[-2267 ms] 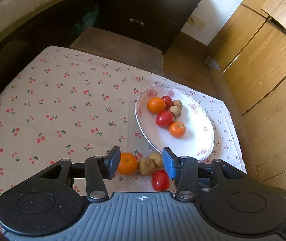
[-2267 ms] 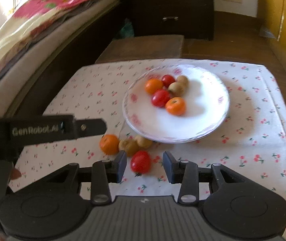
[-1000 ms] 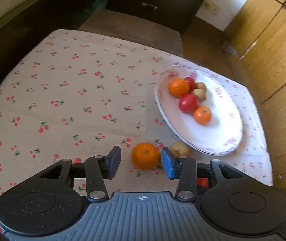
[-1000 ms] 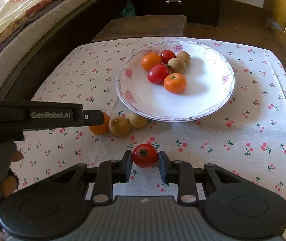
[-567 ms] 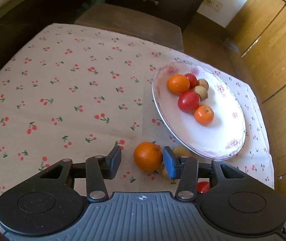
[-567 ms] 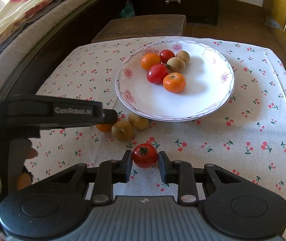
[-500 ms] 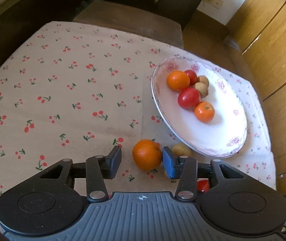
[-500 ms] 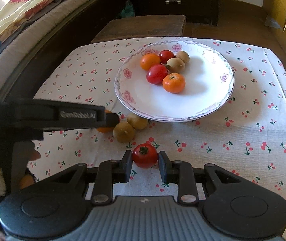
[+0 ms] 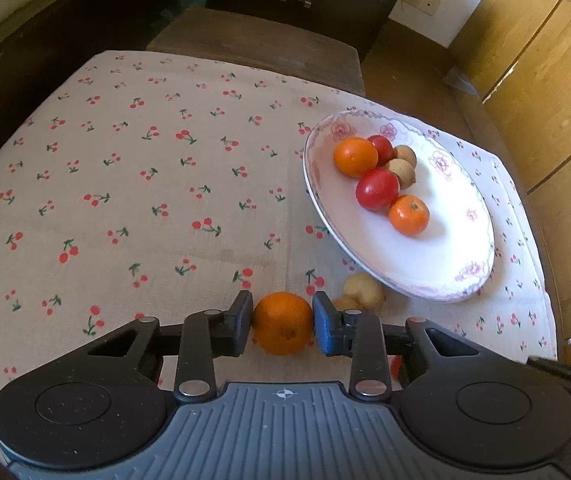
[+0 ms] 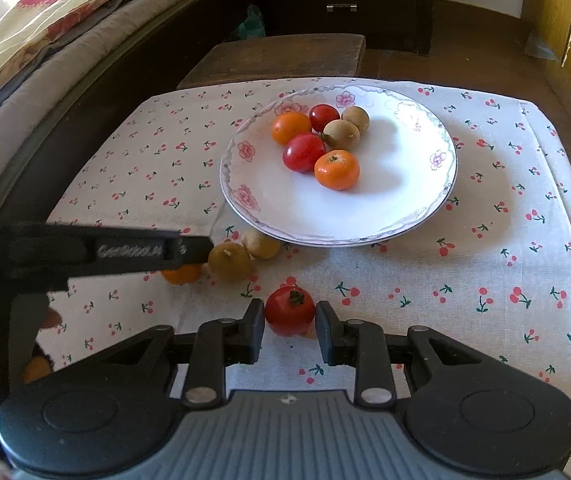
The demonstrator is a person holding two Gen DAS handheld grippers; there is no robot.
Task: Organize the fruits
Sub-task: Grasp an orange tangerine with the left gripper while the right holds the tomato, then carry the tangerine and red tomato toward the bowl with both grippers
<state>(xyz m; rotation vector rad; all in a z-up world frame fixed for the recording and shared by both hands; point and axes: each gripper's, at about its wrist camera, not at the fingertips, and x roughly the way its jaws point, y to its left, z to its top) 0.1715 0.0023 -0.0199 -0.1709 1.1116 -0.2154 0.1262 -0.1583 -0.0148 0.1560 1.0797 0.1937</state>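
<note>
Fingers of the left gripper (image 9: 282,323) clamp an orange (image 9: 282,323); the right gripper (image 10: 290,323) clamps a tomato (image 10: 289,310). Both fruits sit near the tablecloth's (image 10: 485,248) front edge, likely bound for the plate (image 10: 365,216).

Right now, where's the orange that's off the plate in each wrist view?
Left wrist: the orange sits bottom centre, between the fingers of the left hand-held gripper.
Right wrist: the orange shows at left, mostly hidden under the left hand-held gripper's black bar, beside a brown fruit.
Shared landmark: the floral-rimmed plate.
</note>
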